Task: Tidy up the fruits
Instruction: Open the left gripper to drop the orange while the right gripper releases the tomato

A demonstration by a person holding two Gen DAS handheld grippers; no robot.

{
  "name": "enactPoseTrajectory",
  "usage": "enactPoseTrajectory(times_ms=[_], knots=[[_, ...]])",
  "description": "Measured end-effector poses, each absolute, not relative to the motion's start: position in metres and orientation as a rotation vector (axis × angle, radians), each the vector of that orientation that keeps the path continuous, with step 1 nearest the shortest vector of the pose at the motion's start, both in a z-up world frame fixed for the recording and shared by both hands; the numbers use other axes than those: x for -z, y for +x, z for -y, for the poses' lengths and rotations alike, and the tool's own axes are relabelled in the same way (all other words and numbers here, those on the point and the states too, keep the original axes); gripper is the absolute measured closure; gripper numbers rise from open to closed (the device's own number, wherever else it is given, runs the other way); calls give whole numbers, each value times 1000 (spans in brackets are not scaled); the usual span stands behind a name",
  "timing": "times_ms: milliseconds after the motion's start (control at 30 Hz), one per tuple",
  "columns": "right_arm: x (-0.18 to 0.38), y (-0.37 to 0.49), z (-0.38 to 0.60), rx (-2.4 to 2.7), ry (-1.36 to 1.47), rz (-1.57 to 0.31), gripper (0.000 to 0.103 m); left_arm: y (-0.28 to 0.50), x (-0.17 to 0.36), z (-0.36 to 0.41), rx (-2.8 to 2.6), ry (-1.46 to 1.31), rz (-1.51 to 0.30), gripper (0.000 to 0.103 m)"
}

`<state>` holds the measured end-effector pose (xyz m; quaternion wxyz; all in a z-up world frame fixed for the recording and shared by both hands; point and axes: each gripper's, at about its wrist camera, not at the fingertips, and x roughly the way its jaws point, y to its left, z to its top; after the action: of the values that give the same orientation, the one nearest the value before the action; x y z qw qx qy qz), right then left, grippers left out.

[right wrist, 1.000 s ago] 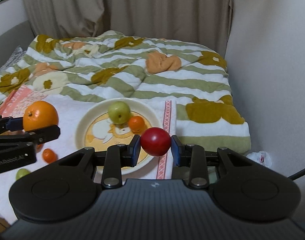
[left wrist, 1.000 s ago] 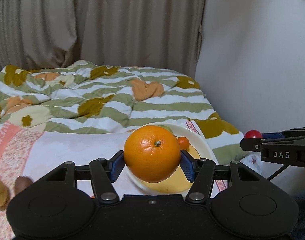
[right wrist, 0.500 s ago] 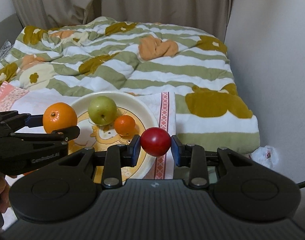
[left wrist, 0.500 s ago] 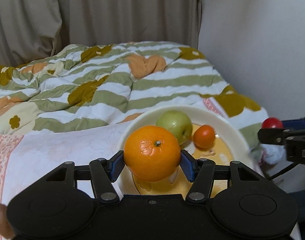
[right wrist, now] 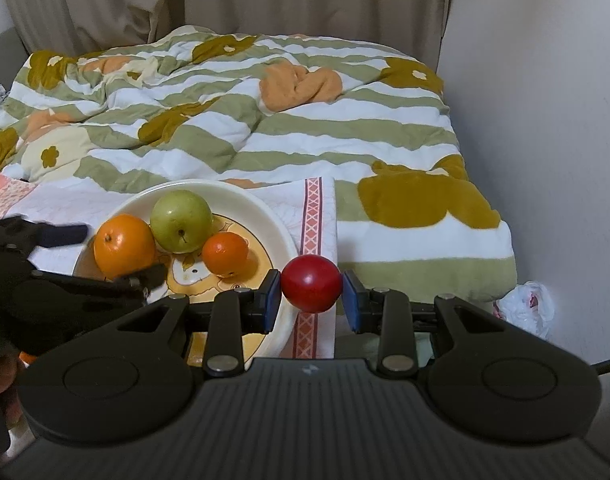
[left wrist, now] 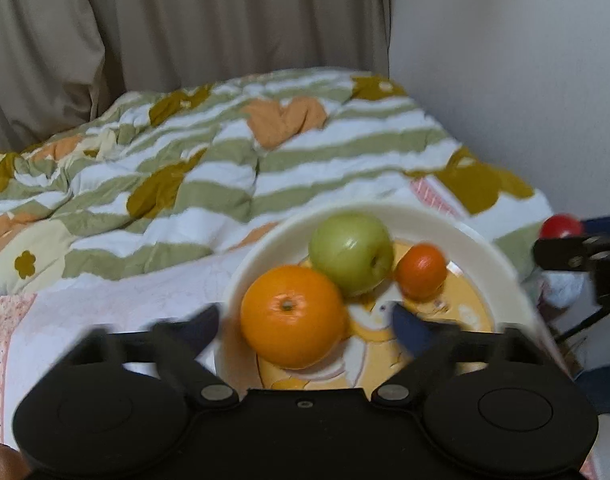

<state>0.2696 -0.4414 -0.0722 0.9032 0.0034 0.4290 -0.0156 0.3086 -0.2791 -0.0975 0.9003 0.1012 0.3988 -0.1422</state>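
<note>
Red and glossy, the tomato (right wrist: 311, 283) sits pinched between the pads of your right gripper (right wrist: 311, 300), just off the near right edge of the plate (right wrist: 279, 228). Your left gripper (left wrist: 305, 326) has its jaws spread wide, clear of the orange (left wrist: 292, 316) lying in the plate. Behind the orange rest a green apple (left wrist: 351, 254) and a small tangerine (left wrist: 421, 270). Beyond the plate spreads a striped quilt (right wrist: 289, 128).

My left gripper (left wrist: 305, 326) stands spread wide around the big orange (left wrist: 292, 316), gaps on both sides. The green apple (left wrist: 351, 254) and small orange (left wrist: 421, 270) crowd the plate (right wrist: 273, 216) beyond it. Bare plate lies nearest my right gripper (right wrist: 311, 298), pinching the red fruit (right wrist: 311, 283) above the rim.
</note>
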Motion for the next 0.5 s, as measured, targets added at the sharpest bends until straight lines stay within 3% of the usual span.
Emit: enactPoseTrajectory(times_ms=[500], knots=[[65,275,436,-76,-45,-862,55,268,64,254,289,97,-815,0]])
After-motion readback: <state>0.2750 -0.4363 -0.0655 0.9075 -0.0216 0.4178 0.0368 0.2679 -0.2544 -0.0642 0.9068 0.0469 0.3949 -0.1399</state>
